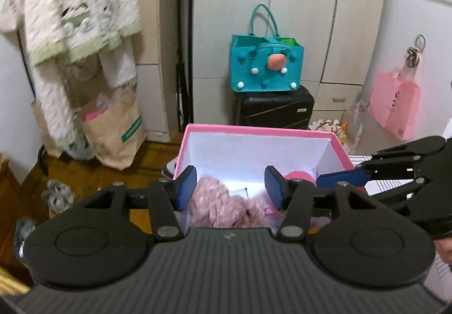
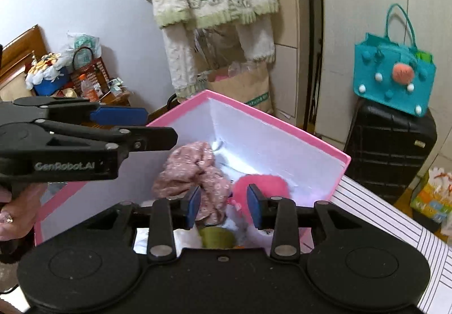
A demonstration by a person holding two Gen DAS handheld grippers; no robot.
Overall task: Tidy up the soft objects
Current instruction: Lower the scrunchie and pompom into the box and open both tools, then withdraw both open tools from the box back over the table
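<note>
- Nearest to us in the left wrist view, our left gripper (image 1: 230, 189) stands with its jaws spread over the near edge of the pink box (image 1: 254, 130); nothing is pinched, and the mauve knitted fabric (image 1: 217, 206) lies loose just below and between the blue pads.
- Our right gripper (image 2: 223, 206) hangs over the same box from the other side, jaws parted more narrowly, with no grip that we can see; the knitted fabric sits by its left pad and a bright pink fluffy piece (image 2: 262, 184) just beyond its right pad.
- Both soft things rest inside the box, touching each other near the middle, with a small olive-green item (image 2: 217, 237) showing underneath, close to the gripper body.
- We judge the drop-off done here, so what remains is to back both grippers out cleanly.
- Risk one: a loose loop of the knit could snag on a pad or linkage as we lift, dragging the fabric back over the rim.
- Risk two: the two grippers are close together, the left one crossing just ahead of the right one's view; pulling out at once could knock them against each other or nudge the box wall.
- Risk three: the box looks light, and part of it seems to sit on a striped sheet (image 2: 381, 218) to the right gripper's right, so a bump could shift or tip it.
</note>
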